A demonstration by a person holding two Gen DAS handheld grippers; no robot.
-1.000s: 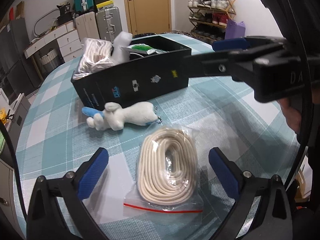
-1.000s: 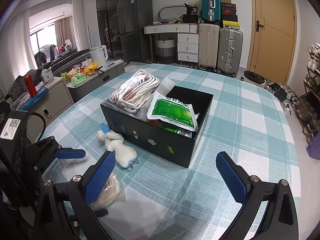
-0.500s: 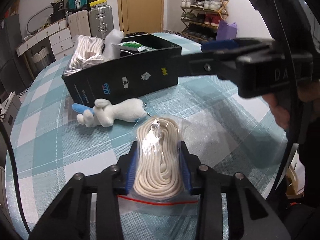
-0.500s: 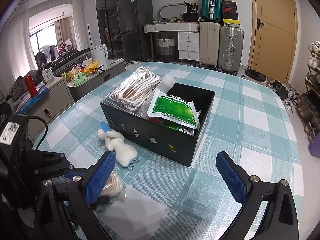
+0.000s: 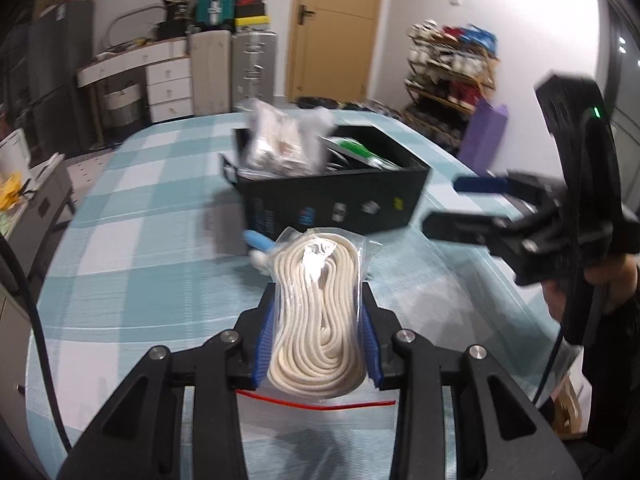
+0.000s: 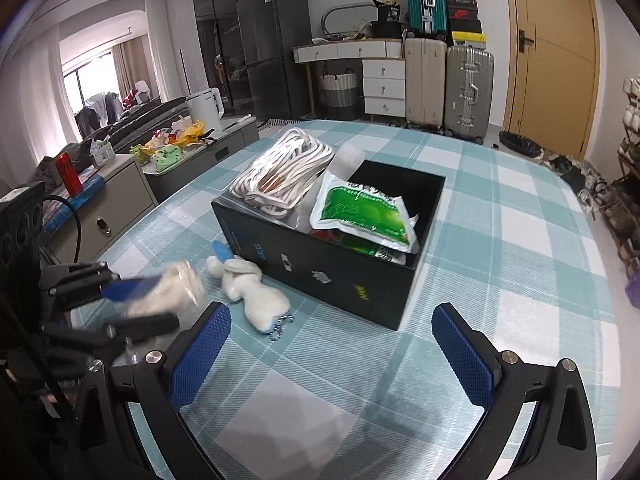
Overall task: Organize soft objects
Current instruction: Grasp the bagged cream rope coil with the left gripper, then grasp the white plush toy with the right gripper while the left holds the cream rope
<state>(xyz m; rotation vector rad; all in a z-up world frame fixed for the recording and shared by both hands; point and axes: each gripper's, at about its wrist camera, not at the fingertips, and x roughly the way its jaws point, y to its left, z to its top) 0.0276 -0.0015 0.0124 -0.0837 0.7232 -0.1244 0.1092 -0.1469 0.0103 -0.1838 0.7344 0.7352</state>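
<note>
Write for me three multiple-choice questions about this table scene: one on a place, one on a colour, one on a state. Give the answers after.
1. Where does the plush toy lie?
A. inside the black box
B. on the tablecloth beside the black box
C. on the floor

2. What colour is the bagged rope's seal strip?
A. red
B. green
C. yellow

3. How is the left gripper?
A. open, empty
B. shut on the bagged rope
C. out of view

Answers: 1 B, it rests by the box's front wall. 2 A, a red line crosses the bag's end. 3 B, both pads press the coil.
</note>
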